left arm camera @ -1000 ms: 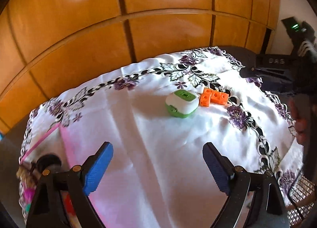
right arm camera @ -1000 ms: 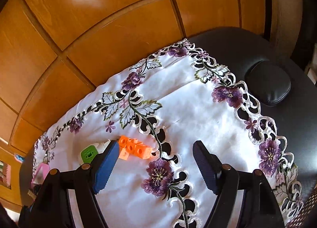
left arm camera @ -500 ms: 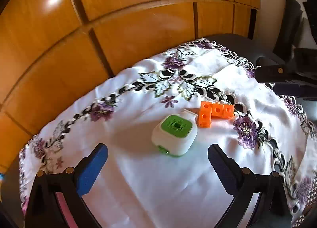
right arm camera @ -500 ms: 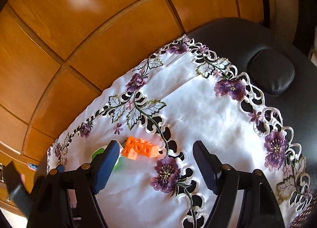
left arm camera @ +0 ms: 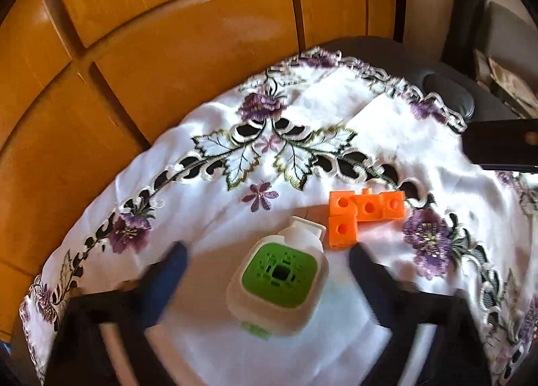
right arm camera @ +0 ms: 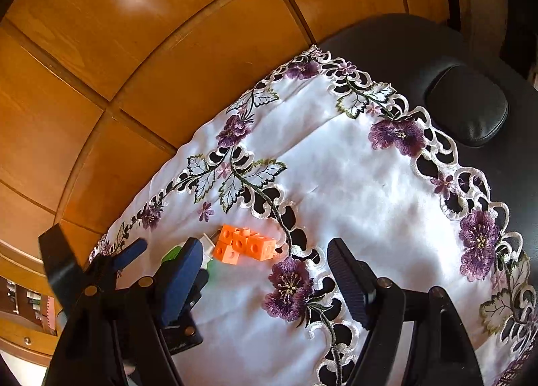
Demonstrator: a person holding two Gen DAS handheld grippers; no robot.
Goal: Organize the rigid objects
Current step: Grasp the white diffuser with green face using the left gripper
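Jaws of the left gripper (left arm camera: 265, 271) are closing in, one on each side of the white and green box (left arm camera: 280, 280) — the pads are not pressing on it, a gap shows on both sides. Their tips are blurry. Jaws of the right gripper (right arm camera: 265, 271) stand apart with nothing between them, only cloth and a purple flower (right arm camera: 289, 287) under them.

The box lies flat on the white tablecloth (left arm camera: 386, 164), green side up. Just past it, almost touching its small white end, sits the orange block piece (left arm camera: 361, 213) — little cubes stuck together in an L shape. Beyond that runs the sewn edge of leaves and flowers. The cloth covers a dark surface (right arm camera: 403, 50). Farthest back stands the shiny orange-brown wooden wall (left arm camera: 168, 33).
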